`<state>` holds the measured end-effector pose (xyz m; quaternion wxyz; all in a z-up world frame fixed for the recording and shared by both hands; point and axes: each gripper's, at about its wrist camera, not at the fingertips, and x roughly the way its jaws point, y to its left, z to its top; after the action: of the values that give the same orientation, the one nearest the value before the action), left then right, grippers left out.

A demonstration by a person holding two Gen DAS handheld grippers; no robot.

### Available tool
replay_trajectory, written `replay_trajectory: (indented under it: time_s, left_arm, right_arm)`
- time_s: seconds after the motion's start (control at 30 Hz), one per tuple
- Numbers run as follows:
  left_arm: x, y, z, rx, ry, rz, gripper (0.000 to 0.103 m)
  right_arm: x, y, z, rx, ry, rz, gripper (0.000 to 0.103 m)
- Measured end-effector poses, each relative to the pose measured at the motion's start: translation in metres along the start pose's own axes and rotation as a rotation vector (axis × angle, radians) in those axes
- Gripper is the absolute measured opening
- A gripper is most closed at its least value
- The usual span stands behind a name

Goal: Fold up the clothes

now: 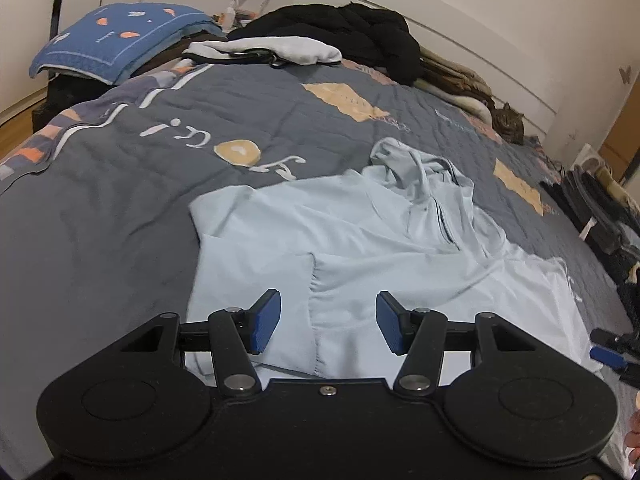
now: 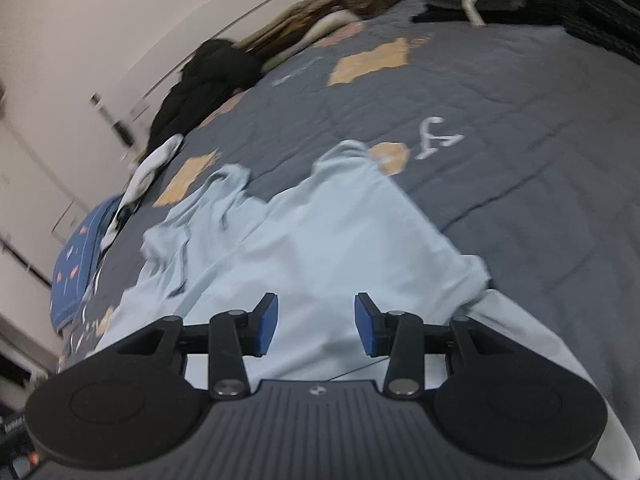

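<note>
I count one pale blue garment [image 1: 360,240] spread on one grey quilt [image 1: 120,208]. I see two grippers: my left gripper [image 1: 328,322] and my right gripper [image 2: 316,322], each with two blue pads, jaws apart. At the far side I count one blue pillow [image 1: 116,40], one black clothes heap [image 1: 348,32], one white garment [image 1: 272,50] and one cat [image 1: 510,122].

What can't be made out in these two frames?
- Hoodie near hem: hidden under the left claw body, left wrist view.
- Right claw: cut off by that view's right edge.
- Bottle by the wall: blurred, right wrist view.
</note>
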<state>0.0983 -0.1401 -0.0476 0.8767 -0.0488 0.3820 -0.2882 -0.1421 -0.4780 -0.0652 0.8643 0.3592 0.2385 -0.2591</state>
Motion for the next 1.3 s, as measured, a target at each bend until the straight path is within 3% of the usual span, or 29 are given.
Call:
replay_trajectory:
  time_s: [0.2, 0.4, 0.6, 0.7, 0.77, 0.87, 1.1, 1.3]
  left_arm:
    - [0.002, -0.014, -0.011, 0.079, -0.003, 0.016, 0.053]
    - [0.001, -0.034, -0.014, 0.181, -0.048, 0.055, 0.053]
    - [0.037, -0.077, 0.034, 0.386, -0.080, 0.027, 0.052]
    - [0.066, -0.099, 0.057, 0.468, -0.086, 0.008, 0.046]
    - [0.086, -0.113, 0.071, 0.520, -0.088, -0.005, 0.026]
    - [0.118, -0.134, 0.092, 0.598, -0.091, -0.014, 0.026]
    - [0.207, -0.171, 0.121, 0.759, -0.064, 0.093, 0.026]
    - [0.264, -0.182, 0.134, 0.819, -0.011, 0.082, 0.026]
  right_arm:
    - [0.006, 0.024, -0.012, -0.064, 0.042, 0.048, 0.046]
    - [0.006, 0.028, -0.010, -0.046, 0.045, 0.078, 0.047]
    - [0.005, 0.020, 0.001, 0.014, 0.023, 0.106, 0.047]
    - [0.004, 0.018, 0.001, 0.006, 0.021, 0.126, 0.048]
    - [0.004, 0.016, 0.003, 0.013, 0.015, 0.139, 0.048]
    - [0.003, 0.014, 0.006, 0.025, -0.001, 0.159, 0.048]
    - [-0.002, 0.012, 0.009, 0.034, -0.037, 0.207, 0.048]
    - [0.001, 0.011, 0.009, 0.027, -0.037, 0.213, 0.048]
